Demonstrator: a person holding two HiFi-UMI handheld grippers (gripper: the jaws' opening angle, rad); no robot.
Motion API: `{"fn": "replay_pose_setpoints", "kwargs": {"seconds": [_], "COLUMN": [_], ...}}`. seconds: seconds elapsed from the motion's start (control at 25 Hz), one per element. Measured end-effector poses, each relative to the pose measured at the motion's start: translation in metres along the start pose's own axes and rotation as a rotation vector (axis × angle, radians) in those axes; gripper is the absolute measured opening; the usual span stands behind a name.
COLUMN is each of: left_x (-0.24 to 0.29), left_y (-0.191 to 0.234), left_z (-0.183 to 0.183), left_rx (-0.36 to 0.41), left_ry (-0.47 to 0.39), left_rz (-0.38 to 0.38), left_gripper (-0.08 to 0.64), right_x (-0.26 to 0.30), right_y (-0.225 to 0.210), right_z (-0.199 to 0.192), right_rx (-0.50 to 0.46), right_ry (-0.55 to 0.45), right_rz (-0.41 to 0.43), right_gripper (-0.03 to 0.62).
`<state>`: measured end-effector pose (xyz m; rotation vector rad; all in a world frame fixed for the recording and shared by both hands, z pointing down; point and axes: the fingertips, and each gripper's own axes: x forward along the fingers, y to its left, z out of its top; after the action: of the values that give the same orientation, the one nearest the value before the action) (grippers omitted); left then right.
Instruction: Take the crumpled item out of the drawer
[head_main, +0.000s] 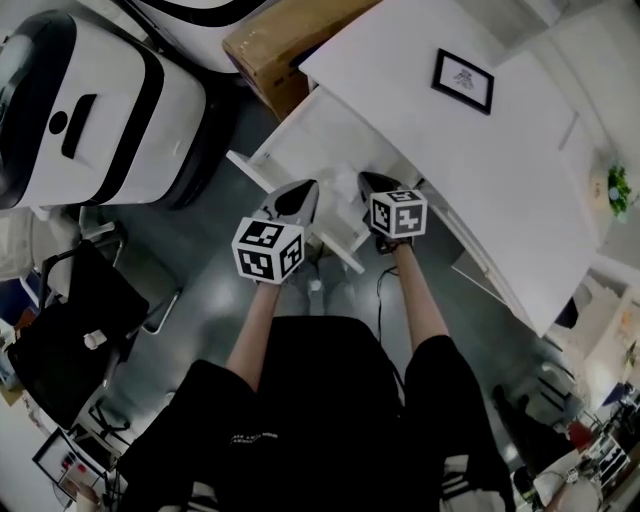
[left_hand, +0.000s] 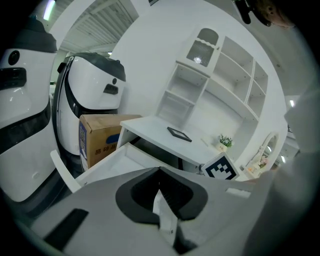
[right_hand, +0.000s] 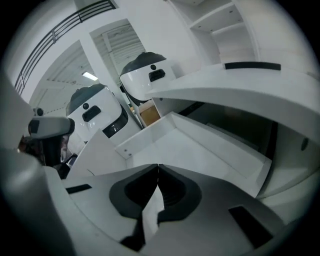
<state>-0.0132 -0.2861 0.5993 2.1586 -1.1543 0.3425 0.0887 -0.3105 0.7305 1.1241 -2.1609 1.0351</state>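
Near drawer (right_hand: 210, 150), left tongs (left_hand: 159, 171), right tongs (right_hand: 158, 167) closed.

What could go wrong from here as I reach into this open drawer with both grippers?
1. The left gripper and right gripper both have jaws together; reaching in like that would likely push things, not grasp them.
2. The drawer looks bare in the right gripper view, so the crumpled item may sit out of sight or blend in.
3. The desk top overhangs the drawer; lifting the right gripper could knock it.

A robotics lab staged as a room: white robots (head_main: 95, 100), cardboard box (head_main: 272, 45), desk surface (head_main: 520, 170), shelves (left_hand: 225, 65).
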Motion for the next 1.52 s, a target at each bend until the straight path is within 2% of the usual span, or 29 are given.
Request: {"fn": "replay_pose_setpoints", "kwargs": {"seconds": [0.08, 0.12, 0.2, 0.32, 0.6, 0.8, 1.0, 1.2, 1.4, 1.52], "left_x": [0.001, 0.002, 0.005, 0.009, 0.015, 0.015, 0.015, 0.013, 0.011, 0.011], "left_y": [0.002, 0.003, 0.006, 0.009, 0.011, 0.012, 0.016, 0.020, 0.024, 0.023], "left_z": [-0.003, -0.003, -0.003, -0.006, -0.008, -0.006, -0.006, -0.008, -0.009, -0.009], "left_rx": [-0.013, -0.015, -0.019, -0.028, -0.040, -0.047, -0.045, -0.049, -0.053, -0.054], "left_ry": [0.009, 0.011, 0.012, 0.017, 0.022, 0.015, 0.015, 0.019, 0.021, 0.021], "left_rz": [0.002, 0.003, 0.007, 0.010, 0.011, 0.007, 0.013, 0.022, 0.026, 0.022], "left_gripper": [-0.002, -0.002, -0.002, -0.002, -0.002, -0.002, -0.002, -0.002, -0.002, -0.002], "right_x": [0.008, 0.012, 0.022, 0.038, 0.066, 0.080, 0.088, 0.094, 0.098, 0.097], "right_y": [-0.003, -0.004, -0.007, -0.011, -0.019, -0.025, -0.030, -0.031, -0.028, -0.028], "right_z": [-0.004, -0.004, -0.005, -0.014, -0.026, -0.033, -0.042, -0.050, -0.053, -0.054], "right_rx": [-0.021, -0.033, -0.059, -0.095, -0.156, -0.210, -0.177, -0.200, -0.162, -0.179], "right_ry": [0.033, 0.048, 0.084, 0.143, 0.268, 0.319, 0.402, 0.456, 0.472, 0.485], "right_rz": [-0.004, -0.005, -0.012, -0.021, -0.039, -0.040, -0.038, -0.031, 0.003, 0.015], "right_gripper": [0.006, 0.052, 0.061, 0.107, 0.158, 0.178, 0.179, 0.166, 0.136, 0.090]}}
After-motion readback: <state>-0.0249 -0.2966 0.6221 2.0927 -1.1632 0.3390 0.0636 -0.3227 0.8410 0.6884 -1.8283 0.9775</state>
